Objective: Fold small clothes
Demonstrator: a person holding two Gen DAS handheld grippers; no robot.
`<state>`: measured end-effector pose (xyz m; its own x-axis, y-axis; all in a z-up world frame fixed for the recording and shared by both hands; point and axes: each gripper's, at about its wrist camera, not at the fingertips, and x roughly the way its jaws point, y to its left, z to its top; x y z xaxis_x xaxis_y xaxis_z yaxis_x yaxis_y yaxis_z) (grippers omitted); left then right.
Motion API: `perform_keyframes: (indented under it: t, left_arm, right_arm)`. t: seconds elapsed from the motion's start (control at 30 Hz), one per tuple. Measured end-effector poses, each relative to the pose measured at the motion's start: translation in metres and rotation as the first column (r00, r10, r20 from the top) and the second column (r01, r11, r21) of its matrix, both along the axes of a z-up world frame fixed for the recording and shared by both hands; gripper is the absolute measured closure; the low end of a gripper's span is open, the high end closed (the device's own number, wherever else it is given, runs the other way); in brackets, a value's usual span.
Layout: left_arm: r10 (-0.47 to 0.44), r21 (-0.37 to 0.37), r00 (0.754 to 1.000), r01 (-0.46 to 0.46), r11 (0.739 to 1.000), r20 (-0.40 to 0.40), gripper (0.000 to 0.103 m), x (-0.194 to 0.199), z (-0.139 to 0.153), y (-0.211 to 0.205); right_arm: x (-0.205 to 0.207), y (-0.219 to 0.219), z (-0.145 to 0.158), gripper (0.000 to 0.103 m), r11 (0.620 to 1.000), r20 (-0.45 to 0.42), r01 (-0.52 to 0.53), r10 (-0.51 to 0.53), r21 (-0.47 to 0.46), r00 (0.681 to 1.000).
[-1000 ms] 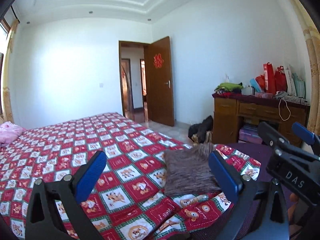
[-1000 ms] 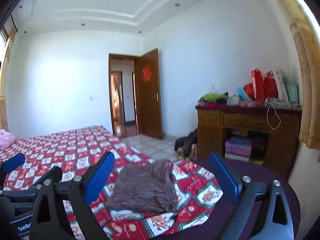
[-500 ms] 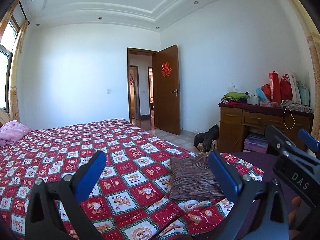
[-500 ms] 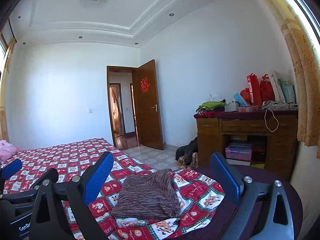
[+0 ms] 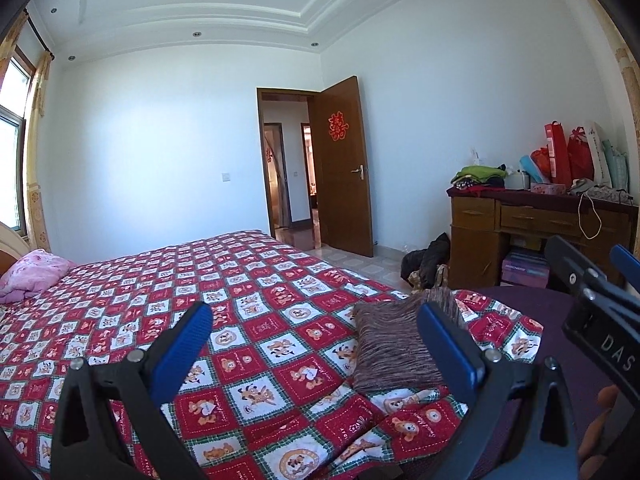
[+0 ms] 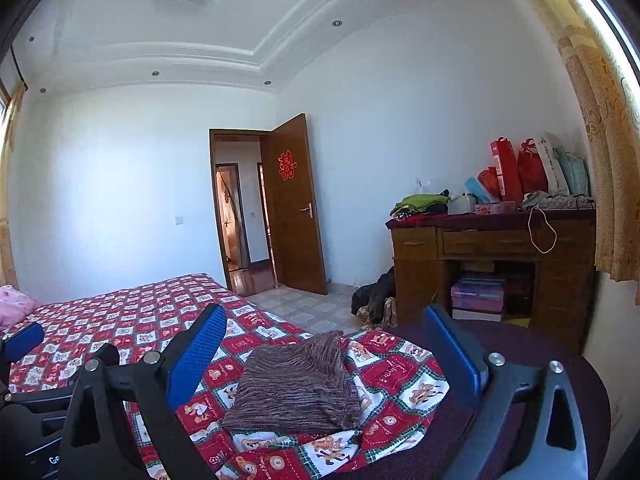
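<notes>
A folded brown striped knit garment (image 5: 394,346) (image 6: 298,386) lies flat on the corner of the bed with the red checkered cartoon cover (image 5: 240,320) (image 6: 152,316). My left gripper (image 5: 316,344) is open and empty, raised above the bed to the left of the garment. My right gripper (image 6: 328,348) is open and empty, held above and just behind the garment. Neither touches it. The right gripper also shows at the right edge of the left wrist view (image 5: 600,312).
A pink pillow (image 5: 32,276) lies at the bed's far left. A wooden desk (image 6: 492,256) with clothes and red bags stands against the right wall. A dark round surface (image 6: 560,360) sits beside the bed corner. An open brown door (image 5: 344,168) is at the back.
Both grippers have risen and tilted upward, so the bed and garment sit lower in both views and more ceiling shows. The garment has not moved.
</notes>
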<state>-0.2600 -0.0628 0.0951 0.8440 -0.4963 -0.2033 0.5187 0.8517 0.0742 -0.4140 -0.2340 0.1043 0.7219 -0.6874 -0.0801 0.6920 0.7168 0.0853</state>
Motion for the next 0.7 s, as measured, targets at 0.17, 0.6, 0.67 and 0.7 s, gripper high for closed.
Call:
perform_keyframes:
  t: [0.17,0.6,0.67,0.7]
  left_arm:
    - [-0.002,0.000,1.000,0.002,1.000,-0.003,0.000,0.0010,0.0001,0.0003]
    - [-0.003,0.001,1.000,0.003,1.000,-0.016,0.000,0.0020,-0.0011,0.0023]
    - [-0.014,0.007,1.000,0.015,1.000,-0.015,0.000,0.0016,-0.0008,0.0014]
    - [-0.012,0.011,1.000,0.012,1.000,-0.011,0.000,0.0011,-0.0009,0.0005]
  right_arm:
    - [0.0013,0.0000,-0.0003,0.004,1.000,-0.003,-0.002,0.002,0.001,1.000]
    - [0.0030,0.0002,-0.0012,0.004,1.000,-0.007,-0.002,0.002,0.002,1.000]
    - [0.0023,0.0002,-0.0012,0.004,1.000,-0.009,-0.003,0.003,0.003,1.000]
    - [0.0022,0.0003,-0.0012,0.004,1.000,-0.008,-0.002,0.002,0.002,1.000]
